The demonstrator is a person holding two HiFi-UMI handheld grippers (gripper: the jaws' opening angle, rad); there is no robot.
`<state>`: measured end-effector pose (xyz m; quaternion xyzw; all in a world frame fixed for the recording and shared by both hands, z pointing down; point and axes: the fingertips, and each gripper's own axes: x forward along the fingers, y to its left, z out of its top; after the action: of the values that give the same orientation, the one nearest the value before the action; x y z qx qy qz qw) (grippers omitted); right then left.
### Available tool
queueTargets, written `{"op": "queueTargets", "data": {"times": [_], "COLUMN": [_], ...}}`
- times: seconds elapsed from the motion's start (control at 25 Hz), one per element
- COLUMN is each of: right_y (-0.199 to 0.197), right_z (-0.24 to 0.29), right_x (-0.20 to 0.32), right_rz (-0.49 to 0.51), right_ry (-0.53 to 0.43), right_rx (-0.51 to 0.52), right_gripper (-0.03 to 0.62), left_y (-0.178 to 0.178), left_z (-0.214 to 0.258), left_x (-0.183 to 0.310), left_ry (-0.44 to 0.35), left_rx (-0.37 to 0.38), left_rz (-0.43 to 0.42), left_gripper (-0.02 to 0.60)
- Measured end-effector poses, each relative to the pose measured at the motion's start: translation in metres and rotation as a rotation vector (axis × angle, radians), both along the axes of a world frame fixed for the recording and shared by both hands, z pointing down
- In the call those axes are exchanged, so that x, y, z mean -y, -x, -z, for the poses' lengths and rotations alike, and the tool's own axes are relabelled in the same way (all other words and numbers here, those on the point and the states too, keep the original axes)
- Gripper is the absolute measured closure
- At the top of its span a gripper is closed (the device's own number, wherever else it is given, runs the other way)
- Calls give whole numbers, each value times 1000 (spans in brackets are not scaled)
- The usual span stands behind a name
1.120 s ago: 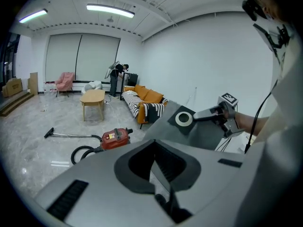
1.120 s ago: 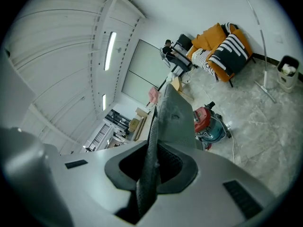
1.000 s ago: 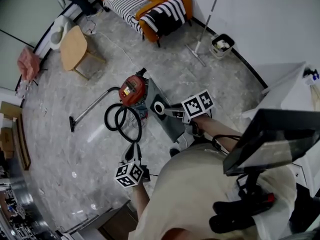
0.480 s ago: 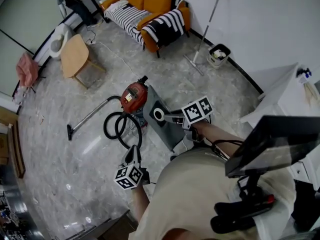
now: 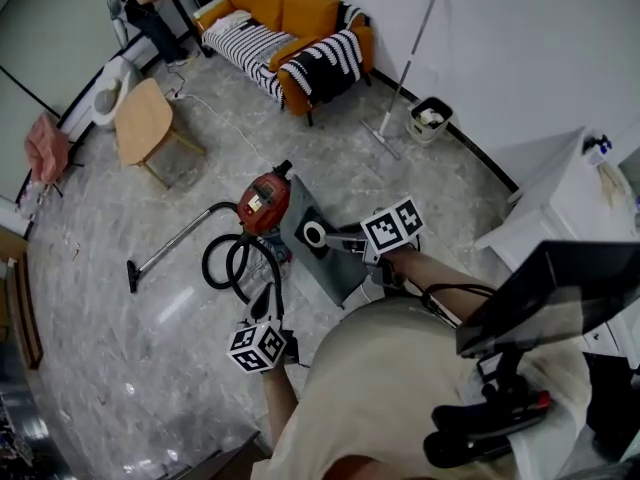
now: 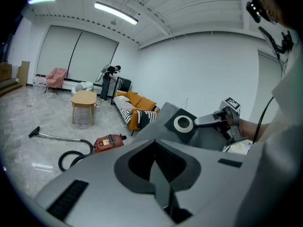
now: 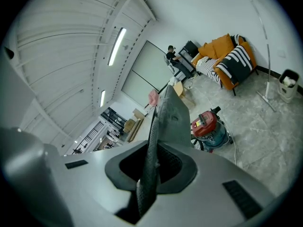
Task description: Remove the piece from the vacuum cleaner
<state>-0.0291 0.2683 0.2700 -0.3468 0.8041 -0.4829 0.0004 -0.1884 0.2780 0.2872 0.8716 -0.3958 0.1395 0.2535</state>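
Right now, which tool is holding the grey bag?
The right tool, shut on the grey bag's edge; the left tool holds nothing, jaws together.

Pale grey marbled floor point(image 5: 120, 358) bounded by white walls point(image 5: 540, 48). At its far edge stands an orange sofa point(image 5: 290, 13) with striped throws point(image 5: 335, 48). Near its far-left corner are a round wooden table point(image 5: 140, 108) and a pink armchair point(image 5: 45, 148). A mop point(image 5: 410, 65) leans on the right wall beside a bucket point(image 5: 428, 118), with a white cabinet point(image 5: 545, 203) further along. Strip lights point(image 6: 116, 13) cross a ribbed white ceiling point(image 6: 189, 8). Tall pale window panels point(image 6: 75, 56) stand behind the table.
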Motion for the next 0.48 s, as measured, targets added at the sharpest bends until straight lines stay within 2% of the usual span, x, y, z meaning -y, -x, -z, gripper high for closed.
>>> {"op": "queueTargets", "data": {"times": [0.48], "right_y": [-11], "right_z": [-11], "right_x": [7], "right_rz": [-24], "right_ry": [23], "right_rx": [20], "right_gripper": [562], "left_y": [-12], "left_z": [-5], "left_x": [10], "left_ry": [33], "left_rx": [27], "left_rz": [-40], "left_gripper": [578]}}
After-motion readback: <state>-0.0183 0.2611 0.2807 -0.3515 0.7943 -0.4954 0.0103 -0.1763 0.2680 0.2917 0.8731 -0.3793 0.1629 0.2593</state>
